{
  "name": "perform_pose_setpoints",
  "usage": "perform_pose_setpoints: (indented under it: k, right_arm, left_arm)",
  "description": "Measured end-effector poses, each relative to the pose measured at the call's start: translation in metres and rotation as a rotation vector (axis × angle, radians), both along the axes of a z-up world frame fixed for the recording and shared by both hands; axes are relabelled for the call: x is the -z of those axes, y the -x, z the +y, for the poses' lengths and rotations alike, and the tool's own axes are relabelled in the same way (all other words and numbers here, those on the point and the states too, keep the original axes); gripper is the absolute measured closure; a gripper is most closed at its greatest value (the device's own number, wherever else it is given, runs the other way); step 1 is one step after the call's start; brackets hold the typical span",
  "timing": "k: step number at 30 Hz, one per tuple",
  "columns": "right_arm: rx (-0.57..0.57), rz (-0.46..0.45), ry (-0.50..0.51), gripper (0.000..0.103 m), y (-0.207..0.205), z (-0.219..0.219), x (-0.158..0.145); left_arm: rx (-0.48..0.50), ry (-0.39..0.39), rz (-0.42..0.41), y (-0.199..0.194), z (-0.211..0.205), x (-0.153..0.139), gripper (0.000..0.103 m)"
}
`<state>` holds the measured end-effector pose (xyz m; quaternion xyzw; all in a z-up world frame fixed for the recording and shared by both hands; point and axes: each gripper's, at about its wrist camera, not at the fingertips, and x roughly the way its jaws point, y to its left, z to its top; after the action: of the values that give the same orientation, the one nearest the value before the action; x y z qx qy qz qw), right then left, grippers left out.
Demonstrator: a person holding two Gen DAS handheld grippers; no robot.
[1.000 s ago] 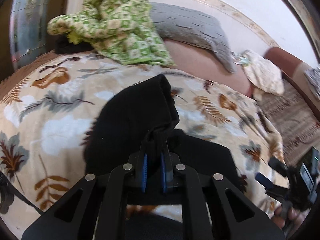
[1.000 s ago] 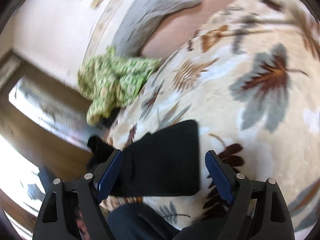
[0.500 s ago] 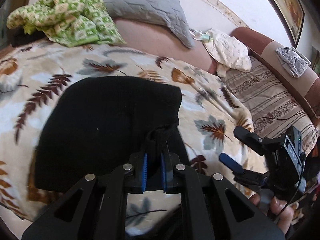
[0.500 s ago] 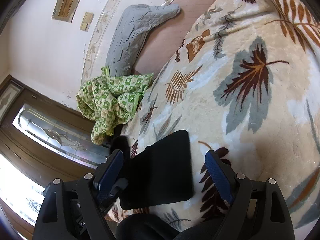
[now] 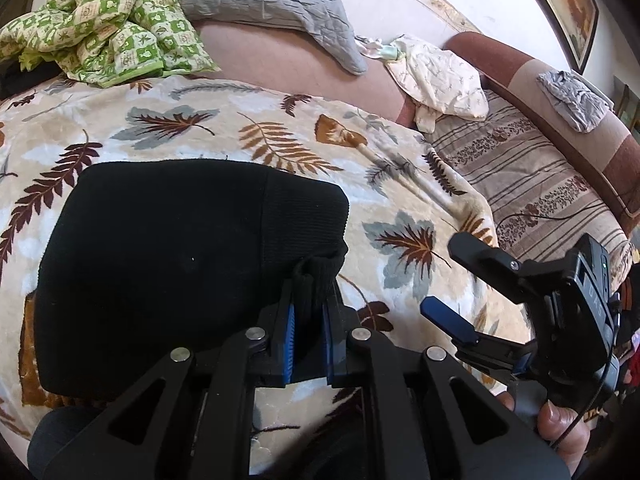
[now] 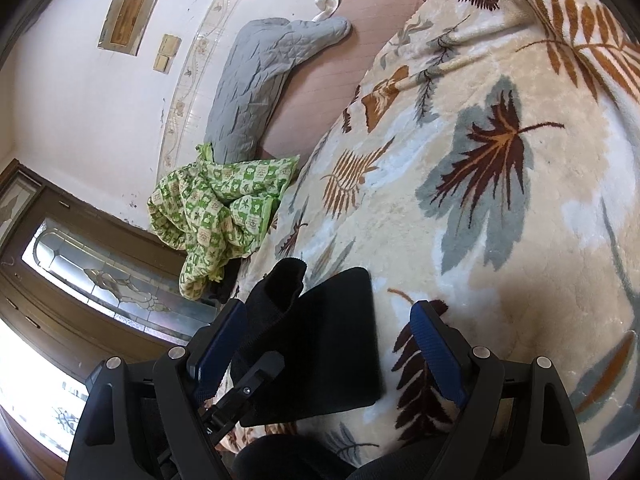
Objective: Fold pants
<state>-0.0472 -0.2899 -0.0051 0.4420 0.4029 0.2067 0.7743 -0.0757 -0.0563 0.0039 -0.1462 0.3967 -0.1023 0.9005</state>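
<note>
Black ribbed-knit pants (image 5: 168,256) | left gripper (image 5: 308,320) jaws pinch cuff | right gripper (image 6: 324,344) jaws wide, holding nothing

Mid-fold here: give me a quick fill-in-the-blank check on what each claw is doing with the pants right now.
1. The left claw is shut on a bunched edge of the ____ pants.
2. The right claw has its jaws ____ and holds nothing.
3. The pants lie on a blanket printed with ____.
4. The crumpled cloth at the blanket's far edge is checked cream and ____.

Missing words: black; open; leaves; green
</note>
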Motion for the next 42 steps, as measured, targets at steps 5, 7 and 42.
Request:
perform_pose_setpoints:
  k: [5,7,42]
  right_arm:
    - [-0.005,0.002,-0.003,0.017,-0.001,0.001,0.001]
    - [-0.008,0.0,-0.004,0.017,-0.001,0.001,0.001]
    - [-1.112,-0.381,0.839,0.046,-0.013,0.151,-0.016]
  left_arm:
    - [0.028,-0.012,-0.011,0.002,-0.008,-0.002,0.095]
    - [0.044,-0.016,-0.002,0.001,-0.012,0.002,0.095]
    - [0.368,-0.167,0.113,-0.005,0.107,0.012,0.102]
